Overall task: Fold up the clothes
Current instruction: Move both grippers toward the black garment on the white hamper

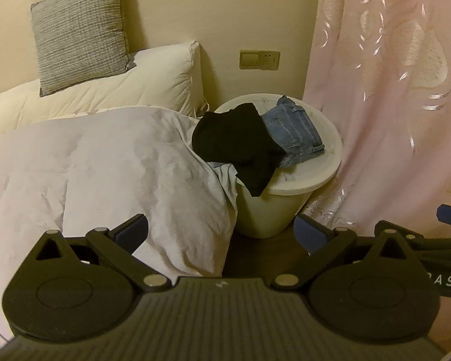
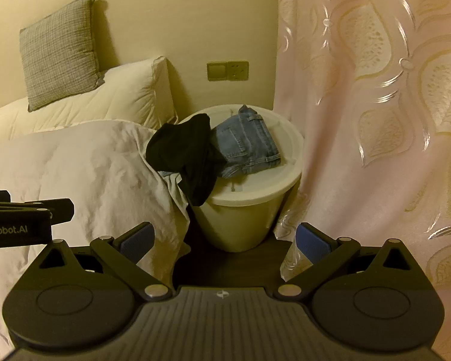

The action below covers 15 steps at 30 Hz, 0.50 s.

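Left gripper: your left gripper (image 1: 221,234) has its jaws spread wide with nothing between them; the blue pads (image 1: 132,234) are bare. It hangs above the edge of the bed, aimed at the bin.
Right gripper: your right gripper (image 2: 225,243) is likewise spread apart and empty, blue pads (image 2: 311,245) showing. It sits just beside the left one; each tool shows at the edge of the other's view.
Black garment: the black garment (image 1: 240,144) lies crumpled on the left part of the bin lid, one end drooping over the front rim and down the bin's side. You also see it in the right wrist view (image 2: 186,156). It overlaps the near edge of the jeans.
Jeans: the folded blue jeans (image 1: 297,132) rest on the lid behind and to the right of the black garment, a back pocket and belt loops facing up. Neither of your grippers touches any clothing.
Bin: the round white lidded bin (image 1: 270,210) stands on a dark floor between the bed and the curtain, touching the hanging duvet.
Duvet: the white duvet (image 1: 90,165) covers the bed on your left, its corner draped down against the bin, under the black garment's edge.
Pillows: a cream pillow (image 1: 120,87) leans at the wall, with a grey woven cushion (image 1: 78,30) propped on it.
Curtain: a pink patterned curtain (image 1: 400,90) fills your right side, reaching the floor beside the bin.
Wall: a brass-coloured switch and socket plate (image 1: 259,59) sits above the bin.
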Motion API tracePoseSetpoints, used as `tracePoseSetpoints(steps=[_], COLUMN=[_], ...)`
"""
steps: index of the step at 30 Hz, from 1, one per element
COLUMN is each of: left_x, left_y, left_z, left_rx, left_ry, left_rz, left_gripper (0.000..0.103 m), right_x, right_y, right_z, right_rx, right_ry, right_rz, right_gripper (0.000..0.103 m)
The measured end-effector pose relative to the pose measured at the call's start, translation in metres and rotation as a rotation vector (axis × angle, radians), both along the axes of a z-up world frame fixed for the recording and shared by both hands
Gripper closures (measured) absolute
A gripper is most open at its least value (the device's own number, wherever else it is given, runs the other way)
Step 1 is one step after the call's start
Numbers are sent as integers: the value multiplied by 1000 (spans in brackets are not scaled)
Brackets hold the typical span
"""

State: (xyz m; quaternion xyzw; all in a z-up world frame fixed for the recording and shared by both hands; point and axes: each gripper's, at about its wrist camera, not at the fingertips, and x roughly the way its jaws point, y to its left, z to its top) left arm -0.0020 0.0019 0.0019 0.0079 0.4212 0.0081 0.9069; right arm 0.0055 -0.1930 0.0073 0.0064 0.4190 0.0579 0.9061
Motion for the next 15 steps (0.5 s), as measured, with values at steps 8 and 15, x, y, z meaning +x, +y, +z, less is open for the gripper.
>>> tracePoseSetpoints(steps=[8,15], left_x=[-1,2], left_y=[1,-1], left_z=[-2,-3], left_rx=[1,4], left_ry=[4,25], left_rz=[8,22], left_gripper=[1,1], right_x=[0,-3], right_y=[4,12], right_z=[-6,-7], right_rx=[-4,-10], right_ry=[-4,-5], right_rz=[18,33], right_gripper=[0,0])
